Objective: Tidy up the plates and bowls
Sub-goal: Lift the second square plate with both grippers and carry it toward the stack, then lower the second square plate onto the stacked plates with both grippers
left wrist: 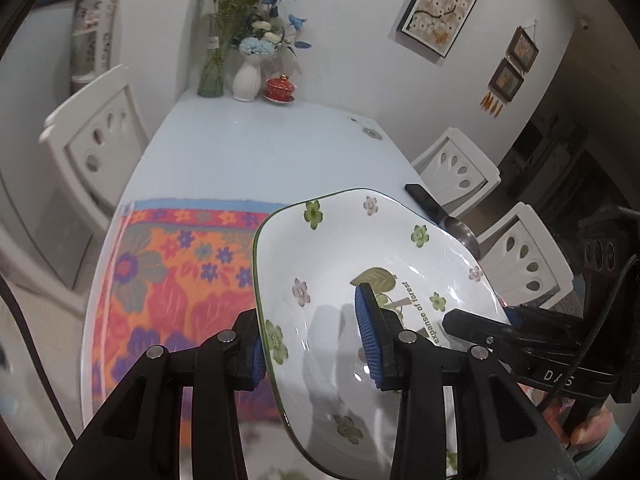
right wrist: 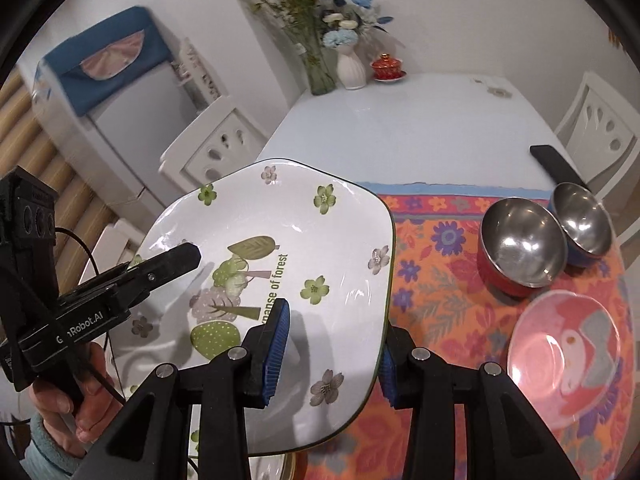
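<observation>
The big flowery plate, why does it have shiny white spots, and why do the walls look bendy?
Left wrist view: room light glints off the glossy plate; the fisheye lens curves the table edges. Right wrist view: same glare, plus a blurred fridge.

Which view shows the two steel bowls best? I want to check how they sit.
The right wrist view: both steel bowls, red-sided and blue-sided, stand upright, side by side on the floral mat. The left wrist view shows only a sliver of one bowl behind the flowered plate.

plate (right wrist: 288,240) "of forest", left gripper (right wrist: 188,258) "Robot.AI"
</observation>
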Tool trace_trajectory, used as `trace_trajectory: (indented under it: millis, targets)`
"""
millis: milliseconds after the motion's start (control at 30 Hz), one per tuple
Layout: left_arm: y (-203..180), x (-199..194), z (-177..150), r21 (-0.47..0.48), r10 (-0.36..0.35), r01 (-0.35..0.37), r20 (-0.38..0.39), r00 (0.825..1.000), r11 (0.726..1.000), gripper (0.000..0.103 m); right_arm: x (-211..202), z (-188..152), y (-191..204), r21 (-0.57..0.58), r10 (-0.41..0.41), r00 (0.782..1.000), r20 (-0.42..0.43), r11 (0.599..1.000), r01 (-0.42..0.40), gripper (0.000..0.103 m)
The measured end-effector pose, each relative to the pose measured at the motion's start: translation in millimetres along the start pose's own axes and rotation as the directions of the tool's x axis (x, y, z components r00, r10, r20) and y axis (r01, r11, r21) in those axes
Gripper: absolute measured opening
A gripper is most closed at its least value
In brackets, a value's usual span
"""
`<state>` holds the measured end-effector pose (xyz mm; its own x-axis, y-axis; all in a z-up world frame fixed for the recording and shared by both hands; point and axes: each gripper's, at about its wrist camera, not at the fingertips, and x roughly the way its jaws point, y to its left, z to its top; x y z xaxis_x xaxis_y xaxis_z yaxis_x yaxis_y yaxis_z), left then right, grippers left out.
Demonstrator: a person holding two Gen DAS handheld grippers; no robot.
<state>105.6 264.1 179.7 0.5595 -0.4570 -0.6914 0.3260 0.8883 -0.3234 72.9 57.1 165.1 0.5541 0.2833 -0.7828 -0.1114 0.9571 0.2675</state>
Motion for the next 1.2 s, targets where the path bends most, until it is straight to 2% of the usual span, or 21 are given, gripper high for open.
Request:
trace_trajectory:
  millis: [267, 433, 633, 967, 1200]
  targets:
    - [10, -44, -66, -0.047, 0.062, -0.064, -0.042, 0.997, 0.997, 0.034, -9, -62, 39, -0.036, 0.042, 0.995, -0.095, 0.998, -0.045, 0.039]
    - [24, -57, -115, -0.078, 0.098, -0.107, -0.109, 0.989, 0.991, 0.034, 2, -110, 56, -0.047, 0.065, 0.979, -0.195, 0.996, -0.076, 0.039]
    - [41, -62, -161, -0.134, 0.098, -0.122, -0.177, 0.979, 0.983, 0.034, 15, -151, 70, -0.049, 0.069, 0.957, -0.282, 0.995, -0.086, 0.039]
    - [57, -52, -191, -0.172, 0.066, -0.107, -0.229, 0.971, 0.979, 0.034, 31, -177, 75, -0.034, 0.035, 0.940, -0.338, 0.998, -0.050, 0.039]
    - [65, -42, -194, -0.196, 0.044, -0.095, -0.247, 0.968, 0.976, 0.034, 40, -181, 74, -0.022, 0.007, 0.933, -0.360, 1.000, -0.016, 0.039]
